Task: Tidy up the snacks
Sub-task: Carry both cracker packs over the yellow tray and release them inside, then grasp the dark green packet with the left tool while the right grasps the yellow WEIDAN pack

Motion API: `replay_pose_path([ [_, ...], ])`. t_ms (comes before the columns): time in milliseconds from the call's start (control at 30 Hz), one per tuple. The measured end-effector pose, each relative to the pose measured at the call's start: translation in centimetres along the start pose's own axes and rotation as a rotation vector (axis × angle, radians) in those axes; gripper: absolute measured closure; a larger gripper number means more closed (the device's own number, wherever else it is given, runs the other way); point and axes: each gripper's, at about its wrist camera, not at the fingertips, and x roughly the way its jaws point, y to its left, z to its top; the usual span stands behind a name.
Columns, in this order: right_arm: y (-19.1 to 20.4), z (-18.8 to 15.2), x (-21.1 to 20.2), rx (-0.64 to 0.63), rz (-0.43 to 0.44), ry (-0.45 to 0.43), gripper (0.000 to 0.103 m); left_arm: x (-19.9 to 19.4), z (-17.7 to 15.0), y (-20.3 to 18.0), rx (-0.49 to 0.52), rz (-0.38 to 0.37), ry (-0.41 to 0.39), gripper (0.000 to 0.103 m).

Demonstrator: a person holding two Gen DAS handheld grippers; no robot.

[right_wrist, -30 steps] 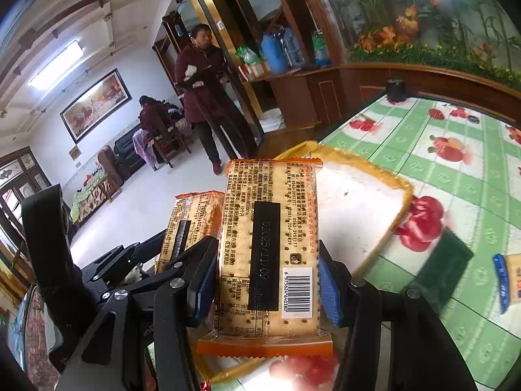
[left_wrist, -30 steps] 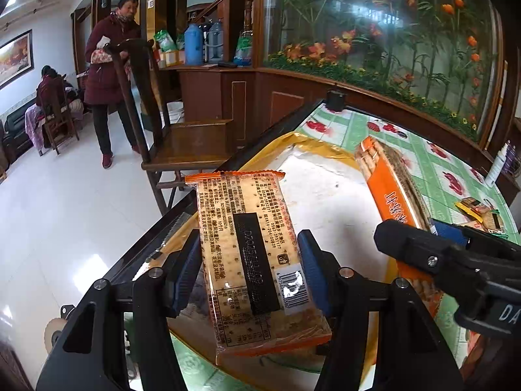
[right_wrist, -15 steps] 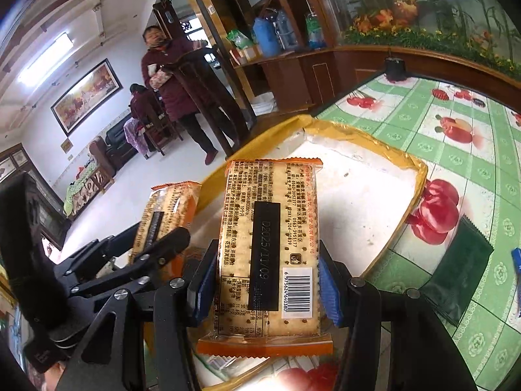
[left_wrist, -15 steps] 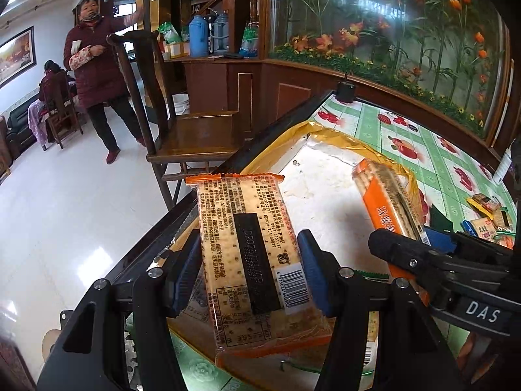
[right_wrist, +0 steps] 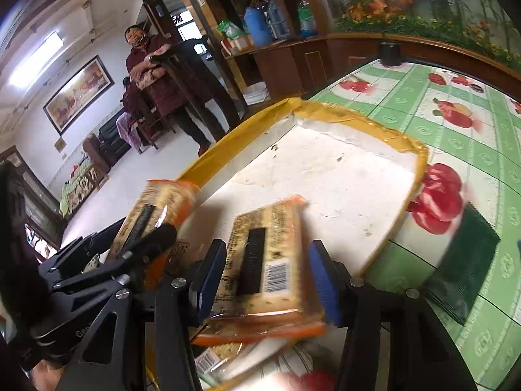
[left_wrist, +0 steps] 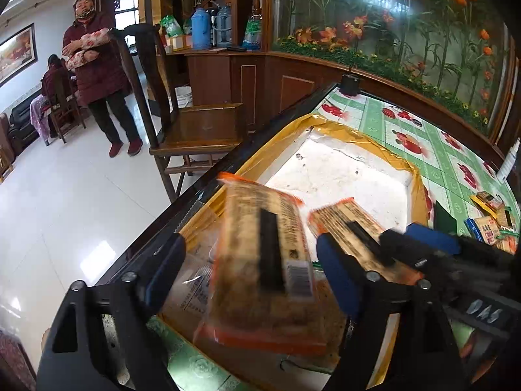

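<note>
- Left wrist view: one cracker pack (left_wrist: 263, 273) lies between the left gripper (left_wrist: 252, 244) jaws. Its long axis runs up the frame, with orange sealed ends at the top and bottom. The jaws are released, and a clear gap shows on the pack's left side.
- A black band runs along this pack's length and a barcode label sits at its lower right. The print is too blurred to read.
- Right wrist view: a second cracker pack (right_wrist: 263, 267) sits between the right gripper (right_wrist: 267, 247) jaws. Its long axis also runs up the frame, with the top leaning slightly right. I cannot tell whether these jaws grip it.
- Both packs are over the near end of a white tray (left_wrist: 358, 133) with a yellow rim.
- "DAS" shows faintly on the right gripper's body at the lower right of the left view.
- The tray rests on the bench (right_wrist: 472, 150), which has a green fruit-print cloth. A dark green packet (right_wrist: 462, 273) lies to the right of the tray.
- A wooden chair (left_wrist: 202, 130) and a standing woman (left_wrist: 97, 75) are in the upper left.
</note>
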Motion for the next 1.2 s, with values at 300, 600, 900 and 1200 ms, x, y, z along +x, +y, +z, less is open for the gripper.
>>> replay_pose_path([
  [300, -3.2, -0.7, -6.1, 0.084, -0.002, -0.106, 0.044, -1.1, -0.2, -1.2, 0.016, 0.008, -0.006, 0.019],
  [600, -5.9, -2.8, -10.0, 0.131, -0.037, -0.146, 0.030, -3.0, -0.3, -3.6, 0.062, -0.032, -0.036, 0.019],
  [900, -12.6, -8.0, -16.0, 0.245, -0.168, -0.182, 0.024, -4.2, -0.4, -8.3, 0.133, -0.133, -0.026, 0.019],
  [1200, -19.4, -11.9, -20.9, 0.392, -0.294, -0.222, 0.024, -4.4, -1.6, -14.1, 0.247, -0.206, 0.011, 0.019],
])
